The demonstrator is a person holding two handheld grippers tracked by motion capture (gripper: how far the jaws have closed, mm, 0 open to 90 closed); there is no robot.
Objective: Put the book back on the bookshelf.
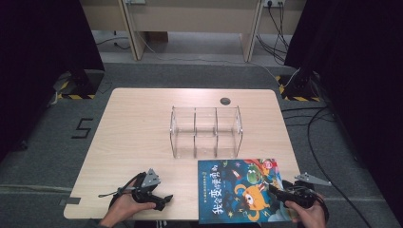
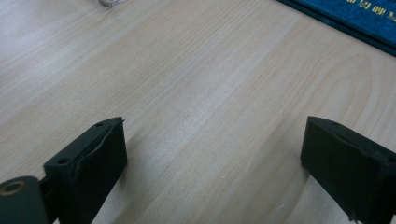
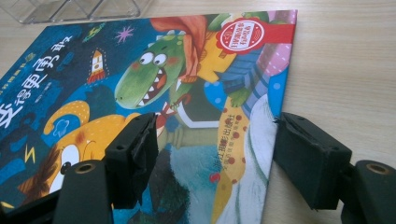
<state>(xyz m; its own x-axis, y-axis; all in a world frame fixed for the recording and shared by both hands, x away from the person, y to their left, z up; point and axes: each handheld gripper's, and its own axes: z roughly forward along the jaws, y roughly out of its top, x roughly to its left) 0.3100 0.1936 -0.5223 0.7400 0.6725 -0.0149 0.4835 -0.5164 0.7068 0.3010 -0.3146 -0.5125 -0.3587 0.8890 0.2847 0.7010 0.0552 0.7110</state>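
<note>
The flat blue picture book with cartoon monsters (image 1: 242,190) lies at the pale wooden worktop's (image 1: 142,128) near right edge. The right claw (image 3: 212,149), wide open, straddles its right edge; the left claw (image 2: 212,163), also wide, rests well apart over bare wood.

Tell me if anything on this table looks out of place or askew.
Only slightly: the picture book juts past the table's near edge. The clear organizer stands upright, and nothing looks spilled or damaged.
</note>
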